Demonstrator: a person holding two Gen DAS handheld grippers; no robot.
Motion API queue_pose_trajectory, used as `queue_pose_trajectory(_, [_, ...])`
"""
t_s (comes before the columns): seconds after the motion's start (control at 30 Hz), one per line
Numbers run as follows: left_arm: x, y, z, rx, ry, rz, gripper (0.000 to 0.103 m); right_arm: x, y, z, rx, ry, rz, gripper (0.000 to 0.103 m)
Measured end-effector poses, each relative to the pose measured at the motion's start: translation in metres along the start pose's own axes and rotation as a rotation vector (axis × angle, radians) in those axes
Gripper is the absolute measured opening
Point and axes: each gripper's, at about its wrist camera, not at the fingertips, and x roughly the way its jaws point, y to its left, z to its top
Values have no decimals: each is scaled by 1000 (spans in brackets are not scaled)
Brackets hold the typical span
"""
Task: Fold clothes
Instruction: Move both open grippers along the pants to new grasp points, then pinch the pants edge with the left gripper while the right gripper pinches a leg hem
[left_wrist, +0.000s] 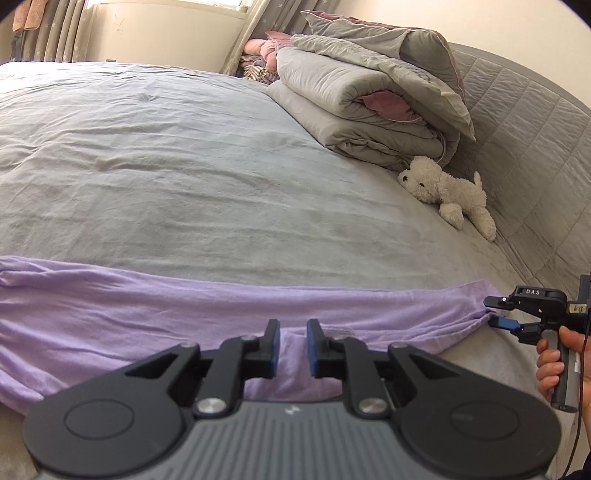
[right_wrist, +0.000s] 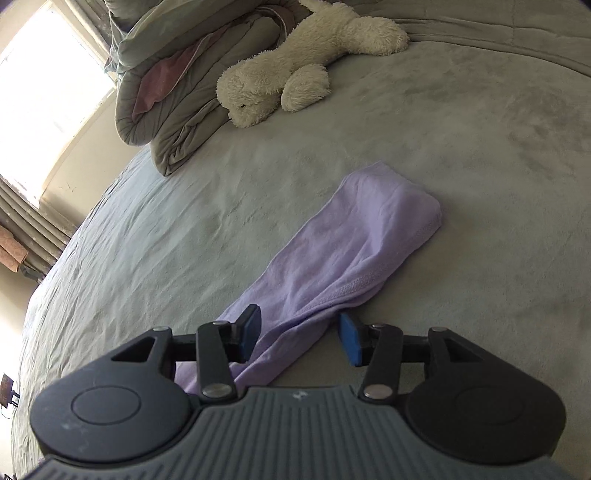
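Note:
A lilac garment lies stretched in a long band across the near part of the grey bed. My left gripper hovers over its middle with a narrow gap between the blue pads, and they do not pinch the cloth. At the band's right end the fabric gathers to a point at my right gripper, held by a person's hand. In the right wrist view the right gripper stands open. The lilac garment runs between its pads and lies on the bed.
A white plush dog lies beside a stack of folded grey quilts at the far side. A grey quilted headboard borders the bed on the right. A window with curtains is behind.

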Motion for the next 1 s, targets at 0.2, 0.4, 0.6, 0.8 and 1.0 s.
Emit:
queue_pose_trajectory(0.2, [3, -4, -10, 21, 25, -10, 37, -4, -8, 5, 22, -41, -28, 50])
queue_pose_trajectory(0.4, [13, -15, -10, 48, 24, 29, 54, -5, -18, 14, 35, -70, -63, 50])
queue_pose_trajectory(0.6, [25, -36, -20, 184, 55, 114, 5, -7, -33, 23, 60, -76, -82, 6])
queue_pose_trajectory(0.8, [-7, -42, -18, 180, 3, 84, 5, -11, -35, 31, 65, -102, -39, 6])
queue_pose_trajectory(1.0, [-35, -65, -36, 255, -12, 81, 4, -19, -31, 35, -19, -147, -115, 5])
